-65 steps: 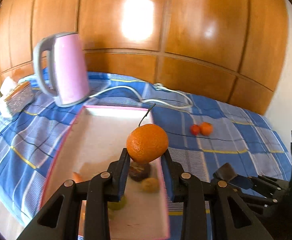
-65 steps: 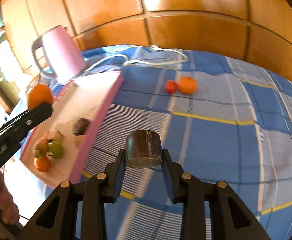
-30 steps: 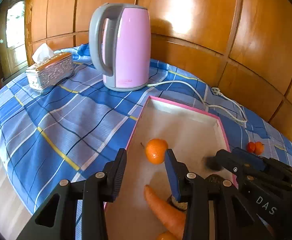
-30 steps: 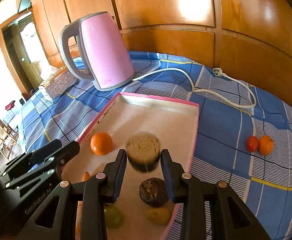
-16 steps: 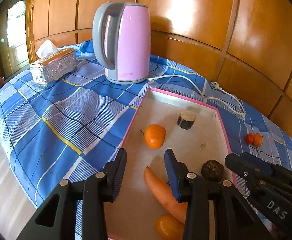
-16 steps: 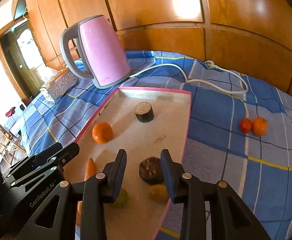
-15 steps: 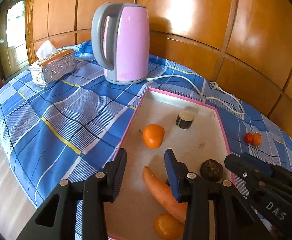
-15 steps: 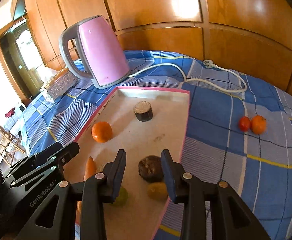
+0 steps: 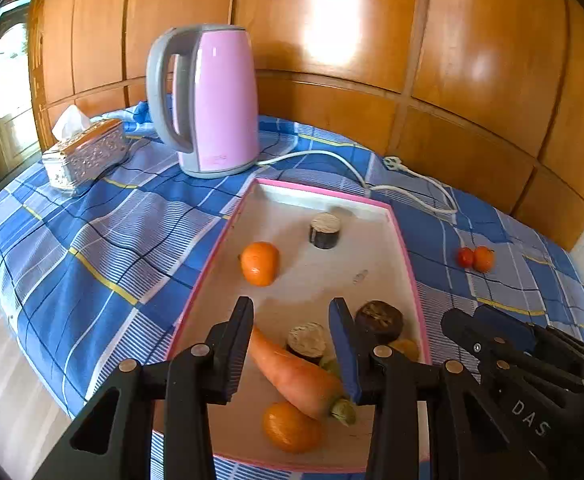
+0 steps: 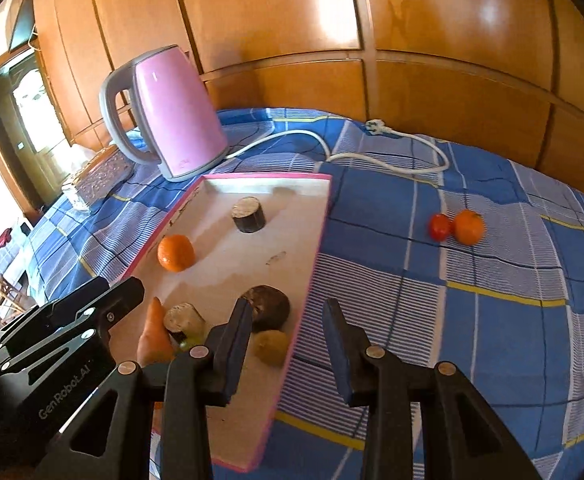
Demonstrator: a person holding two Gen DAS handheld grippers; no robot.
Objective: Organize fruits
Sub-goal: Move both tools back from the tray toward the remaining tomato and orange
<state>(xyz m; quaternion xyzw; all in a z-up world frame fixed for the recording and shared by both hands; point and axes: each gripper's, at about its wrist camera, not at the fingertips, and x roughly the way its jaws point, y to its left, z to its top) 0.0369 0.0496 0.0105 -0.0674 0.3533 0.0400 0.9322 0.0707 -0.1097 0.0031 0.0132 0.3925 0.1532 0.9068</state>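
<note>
Fruits sit mostly in the pink tray [image 9: 408, 264] now.

Left wrist view: left gripper [image 9: 292, 344] empty, jaws narrowly apart, above the tray's near end. The tangerine [image 9: 259, 263] it carried a moment ago lies released at 11 o'clock from the gripper; carrot [image 9: 292, 372] and another orange fruit [image 9: 289, 426] lie under the jaws.

Right wrist view: right gripper [image 10: 287, 340] also empty, jaws narrowly apart over the tray's right edge. The dark cylinder [image 10: 247, 214] it held earlier stands at the tray's far end, 12 o'clock. Dark round fruit [image 10: 269, 308] and a yellowish one [image 10: 271, 346] lie by the left jaw.

Both drops are done. Remaining: small tomato [image 10: 439, 227] and small orange [image 10: 468, 227], touching on the blue cloth [image 10: 492, 320] at 2 o'clock, likely next.
</note>
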